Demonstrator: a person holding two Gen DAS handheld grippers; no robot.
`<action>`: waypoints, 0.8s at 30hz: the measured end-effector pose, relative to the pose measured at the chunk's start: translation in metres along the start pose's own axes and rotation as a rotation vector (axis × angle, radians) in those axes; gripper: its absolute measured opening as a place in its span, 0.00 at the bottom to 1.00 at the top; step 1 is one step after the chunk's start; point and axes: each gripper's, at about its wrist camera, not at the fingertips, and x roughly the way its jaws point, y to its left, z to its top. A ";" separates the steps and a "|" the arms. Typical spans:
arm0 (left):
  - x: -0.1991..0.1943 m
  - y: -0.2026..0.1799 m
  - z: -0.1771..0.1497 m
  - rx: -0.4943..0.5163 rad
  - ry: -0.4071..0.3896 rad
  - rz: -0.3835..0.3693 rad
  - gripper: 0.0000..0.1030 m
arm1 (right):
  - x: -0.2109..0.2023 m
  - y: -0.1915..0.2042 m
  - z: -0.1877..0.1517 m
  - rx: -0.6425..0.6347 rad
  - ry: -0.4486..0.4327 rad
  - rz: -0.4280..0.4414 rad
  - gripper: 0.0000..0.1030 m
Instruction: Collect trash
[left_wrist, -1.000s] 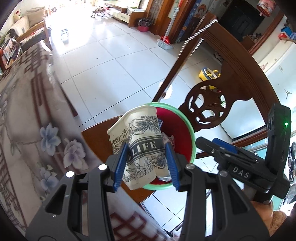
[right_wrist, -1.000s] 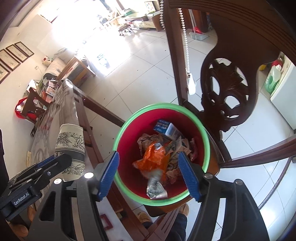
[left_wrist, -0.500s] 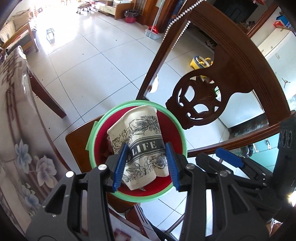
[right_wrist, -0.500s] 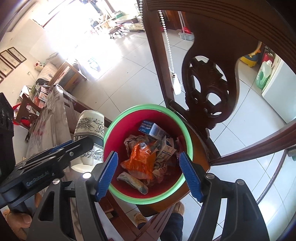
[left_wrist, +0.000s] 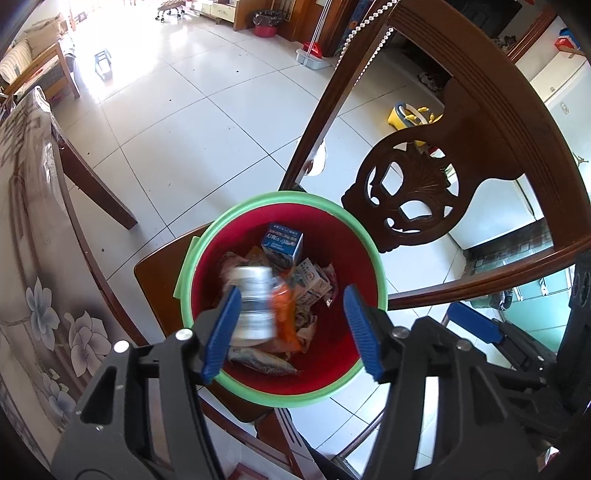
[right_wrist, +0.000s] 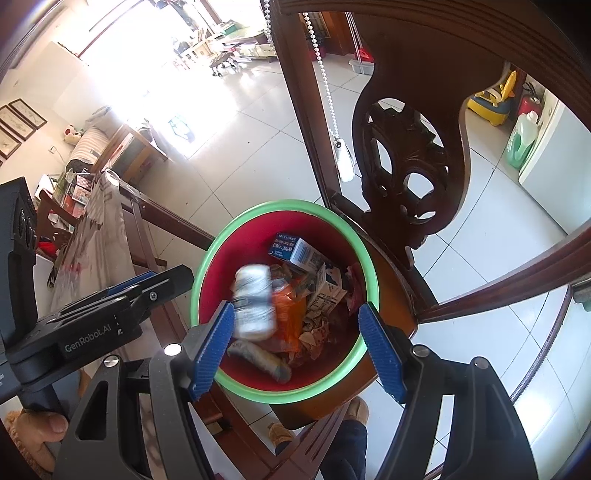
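A printed paper cup (left_wrist: 253, 302), blurred, drops free into the red bin with a green rim (left_wrist: 280, 195). It lies beside the left pad of my left gripper (left_wrist: 291, 295), whose jaws are opening and no longer press on it. The right wrist view shows the same cup (right_wrist: 253, 310) over the bin's rim (right_wrist: 284, 205). My right gripper (right_wrist: 295, 308) hangs open above the bin with nothing held. In the bin lie a blue carton (left_wrist: 282, 243), an orange wrapper (left_wrist: 284, 317) and crumpled papers.
The bin stands on a dark wooden chair seat (left_wrist: 159, 266) in front of its carved back (left_wrist: 410, 192). A table with a floral cloth (left_wrist: 29, 258) runs along the left. A person's foot (right_wrist: 356, 413) shows under the chair on the tiled floor.
My left gripper carried the cup from over the table edge to above the bin, then its jaws spread and the cup fell out. The right gripper stayed open over the bin.
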 end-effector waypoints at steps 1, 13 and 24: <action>-0.001 0.000 0.000 -0.002 -0.001 0.000 0.59 | -0.001 -0.001 -0.001 0.003 -0.002 -0.001 0.66; -0.054 0.007 -0.029 0.011 -0.082 -0.014 0.72 | -0.021 0.024 -0.025 -0.017 -0.040 0.003 0.66; -0.147 0.075 -0.086 -0.041 -0.244 0.005 0.83 | -0.053 0.099 -0.078 -0.092 -0.126 -0.026 0.77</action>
